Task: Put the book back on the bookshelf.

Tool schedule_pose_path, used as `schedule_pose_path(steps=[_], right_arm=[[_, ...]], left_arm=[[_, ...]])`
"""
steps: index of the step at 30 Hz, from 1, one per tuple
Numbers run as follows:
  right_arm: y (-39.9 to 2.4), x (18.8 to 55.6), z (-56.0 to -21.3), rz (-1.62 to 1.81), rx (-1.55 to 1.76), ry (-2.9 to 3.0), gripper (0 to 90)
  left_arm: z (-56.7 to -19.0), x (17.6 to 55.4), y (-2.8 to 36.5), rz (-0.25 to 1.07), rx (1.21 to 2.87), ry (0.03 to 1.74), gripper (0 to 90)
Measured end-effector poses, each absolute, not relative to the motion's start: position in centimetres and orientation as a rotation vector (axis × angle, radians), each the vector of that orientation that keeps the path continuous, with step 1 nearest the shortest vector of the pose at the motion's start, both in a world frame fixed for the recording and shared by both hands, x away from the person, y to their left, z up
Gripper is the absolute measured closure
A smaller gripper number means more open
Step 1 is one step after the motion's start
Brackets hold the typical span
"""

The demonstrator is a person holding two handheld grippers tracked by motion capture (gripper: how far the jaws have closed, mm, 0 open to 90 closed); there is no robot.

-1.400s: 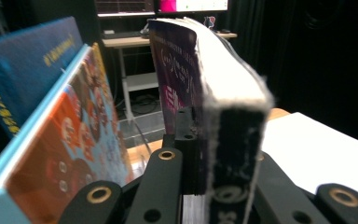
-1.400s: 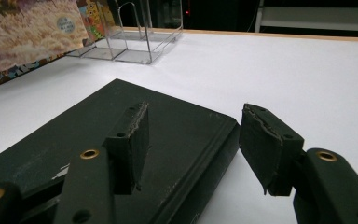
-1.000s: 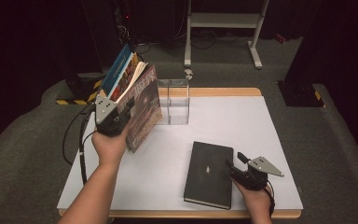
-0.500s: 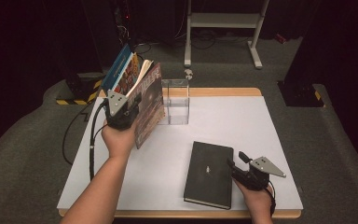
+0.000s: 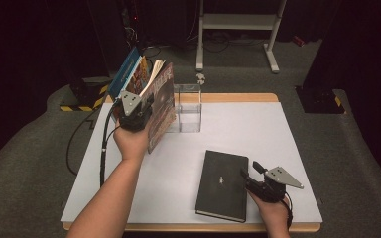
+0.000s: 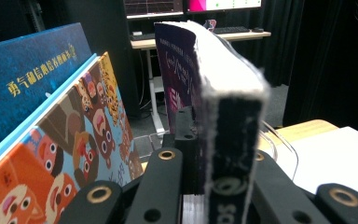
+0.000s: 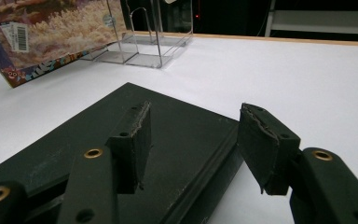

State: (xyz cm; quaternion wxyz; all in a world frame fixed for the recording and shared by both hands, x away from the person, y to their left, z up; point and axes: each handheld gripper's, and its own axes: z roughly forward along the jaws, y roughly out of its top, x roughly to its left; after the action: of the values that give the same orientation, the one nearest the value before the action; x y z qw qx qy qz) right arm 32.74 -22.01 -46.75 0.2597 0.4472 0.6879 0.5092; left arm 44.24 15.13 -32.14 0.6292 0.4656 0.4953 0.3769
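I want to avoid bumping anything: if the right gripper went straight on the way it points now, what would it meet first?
Probably the black book: the right gripper stands open astride its edge, one jaw already over the cover. Depth is hard to judge.

Near the worktop's (image 5: 278, 129) far edge, left of its middle, stands a clear stand (image 5: 188, 106). Left of it, toward the far left corner, several books (image 5: 144, 84) lean together, one (image 5: 161, 106) just beside the stand. A closed notebook (image 5: 222, 184) lies flat at the near edge, right of centre.
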Motion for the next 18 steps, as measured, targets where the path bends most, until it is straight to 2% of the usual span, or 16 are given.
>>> schedule_pose_path(steps=[18], right_arm=[[-22.18,32.67,-46.45,1.403,1.2,1.858,44.2]], left_arm=[[-31.98,44.77,15.46,0.877,1.045,1.134,83.9]])
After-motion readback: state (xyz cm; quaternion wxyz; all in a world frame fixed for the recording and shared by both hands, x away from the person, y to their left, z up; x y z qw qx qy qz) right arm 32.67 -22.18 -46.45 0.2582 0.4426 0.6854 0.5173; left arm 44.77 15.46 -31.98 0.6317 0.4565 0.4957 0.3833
